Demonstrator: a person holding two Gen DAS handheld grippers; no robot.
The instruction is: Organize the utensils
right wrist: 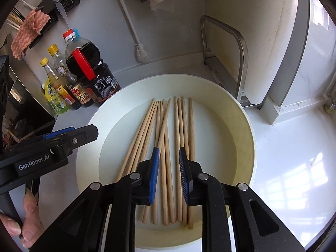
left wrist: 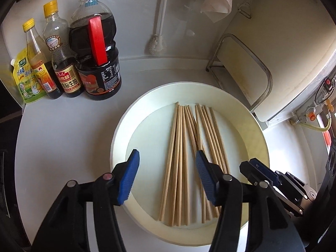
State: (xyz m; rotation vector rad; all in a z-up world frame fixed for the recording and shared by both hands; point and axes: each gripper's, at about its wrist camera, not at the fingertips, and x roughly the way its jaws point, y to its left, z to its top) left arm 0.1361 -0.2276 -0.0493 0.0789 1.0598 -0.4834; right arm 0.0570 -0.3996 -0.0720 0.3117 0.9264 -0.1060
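Several wooden chopsticks [left wrist: 180, 147] [right wrist: 166, 126] lie side by side in a round cream plate [left wrist: 118, 147] [right wrist: 243, 142] on the white counter. My left gripper [left wrist: 167, 155] hovers over the left part of the bundle, open wide, with nothing pressed between its blue pads [left wrist: 128, 180]. My right gripper [right wrist: 169, 149] is over the middle of the bundle, open by a narrow gap. Chopsticks show below that gap, and the pads do not press on them. Each gripper also appears in the other's view: the right gripper [left wrist: 258, 166] at the plate's right rim, the left gripper [right wrist: 84, 134] at its left rim.
Sauce bottles [left wrist: 96, 63] [right wrist: 90, 71] and a yellow pouch [left wrist: 25, 79] stand at the back left. A white brush [left wrist: 156, 44] leans on the back wall. A metal rack [left wrist: 241, 67] holds a pale board on the right. A black wall rack [right wrist: 52, 2] carries a cloth. A person's hand [right wrist: 27, 220] holds the left gripper's handle.
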